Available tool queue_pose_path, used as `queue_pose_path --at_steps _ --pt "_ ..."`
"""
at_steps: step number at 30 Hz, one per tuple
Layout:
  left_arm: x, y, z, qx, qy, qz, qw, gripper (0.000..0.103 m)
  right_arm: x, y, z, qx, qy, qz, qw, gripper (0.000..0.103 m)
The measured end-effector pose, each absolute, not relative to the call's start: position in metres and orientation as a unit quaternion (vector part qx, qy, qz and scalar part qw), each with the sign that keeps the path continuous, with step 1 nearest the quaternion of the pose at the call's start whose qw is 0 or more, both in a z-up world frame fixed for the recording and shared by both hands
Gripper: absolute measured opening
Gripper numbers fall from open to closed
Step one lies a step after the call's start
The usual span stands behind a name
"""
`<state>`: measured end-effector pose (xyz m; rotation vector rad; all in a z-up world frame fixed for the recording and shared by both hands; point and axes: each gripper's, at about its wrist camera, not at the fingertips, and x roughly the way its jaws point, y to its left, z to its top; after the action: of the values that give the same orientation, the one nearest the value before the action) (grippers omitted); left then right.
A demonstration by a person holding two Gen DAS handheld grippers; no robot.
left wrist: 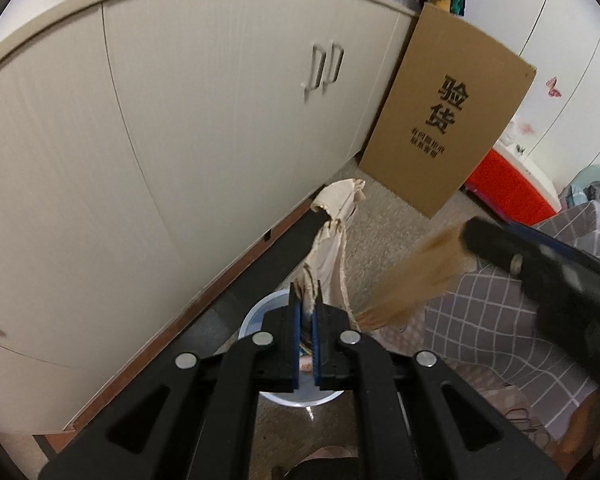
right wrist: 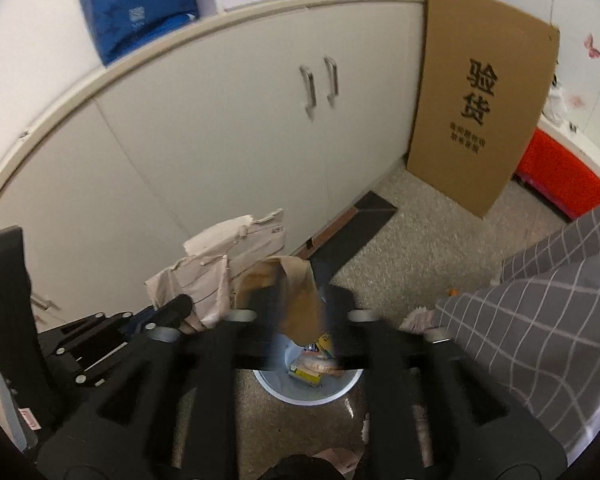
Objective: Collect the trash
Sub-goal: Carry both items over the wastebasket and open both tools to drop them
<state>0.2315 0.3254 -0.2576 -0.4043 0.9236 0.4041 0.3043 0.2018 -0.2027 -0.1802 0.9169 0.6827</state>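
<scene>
We hold both claws over the pale blue bin on the speckled floor, which fits the task: each piece of trash is brought above the opening so it can fall in. Our left claw is clamped together on a torn strip of pale cardboard, pinched at its lower end between the blue pads, so the rest stands up and away from the fingers. Our right claw has its fingers spread apart, and a brown paper scrap sits between them; we judge it is being let go toward the bin, though the blur keeps us from telling whether either pad touches it. The same scrap appears smeared in the left wrist view. Inside the bin we see some wrappers, among them something yellow, but the claw bodies cover much of the rim in both views, so how full it is stays unclear. The white cabinet and a leaning cardboard sheet stand behind, a checked cloth to the right, cut off at the frame edge.
</scene>
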Motion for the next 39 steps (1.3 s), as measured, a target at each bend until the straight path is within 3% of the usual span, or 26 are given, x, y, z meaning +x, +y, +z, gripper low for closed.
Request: queue_pose_path --at_steps 10,31,33,35,39 --pt "0.239 0.321 -0.271 -0.185 0.456 0.192 0.849 0.005 0.305 0.192 -0.226 -0.085 0.459 0.316 0.826 0.078" --pt "0.250 0.296 -0.260 -0.160 0.464 0.172 0.854 0.007 0.299 0.155 -0.194 -0.064 0.404 0.271 0.871 0.079" --pt "0.252 0.295 -0.257 -0.159 0.462 0.170 0.856 0.010 0.299 0.153 -0.194 -0.062 0.402 0.269 0.873 0.079" --pt "0.251 0.294 -0.255 -0.154 0.460 0.175 0.857 0.023 0.299 0.151 -0.195 -0.060 0.402 0.268 0.874 0.079" --pt "0.251 0.291 -0.249 -0.139 0.453 0.188 0.861 0.063 0.299 0.150 -0.196 -0.059 0.405 0.266 0.873 0.079"
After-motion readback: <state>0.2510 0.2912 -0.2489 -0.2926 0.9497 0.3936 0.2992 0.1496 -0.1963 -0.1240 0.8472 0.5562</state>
